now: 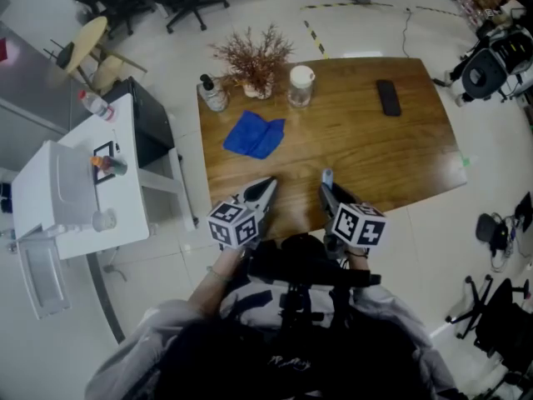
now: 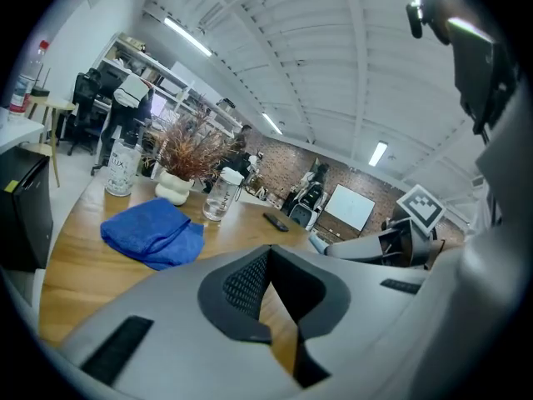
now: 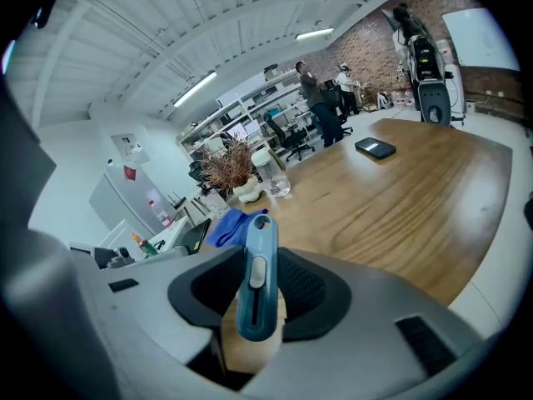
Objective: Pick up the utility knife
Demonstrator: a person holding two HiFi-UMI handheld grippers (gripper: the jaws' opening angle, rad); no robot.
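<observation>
Since the right gripper point(image 3: 254, 300) clamps it upright between its jaws, the blue utility knife point(image 3: 257, 261) sits clear of the wooden table point(image 3: 400, 192). Left gripper point(image 2: 268, 297): jaws together, empty. Handling advice: firm, even squeeze; avoid pressing the blade slider

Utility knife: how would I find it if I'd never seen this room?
Look at the big wooden table, then at its near edge. There the right gripper clamps the utility knife between its jaws. It's a thin, hard blue bar with a pale slider, unlike the soft, folded blue cloth farther back.
</observation>
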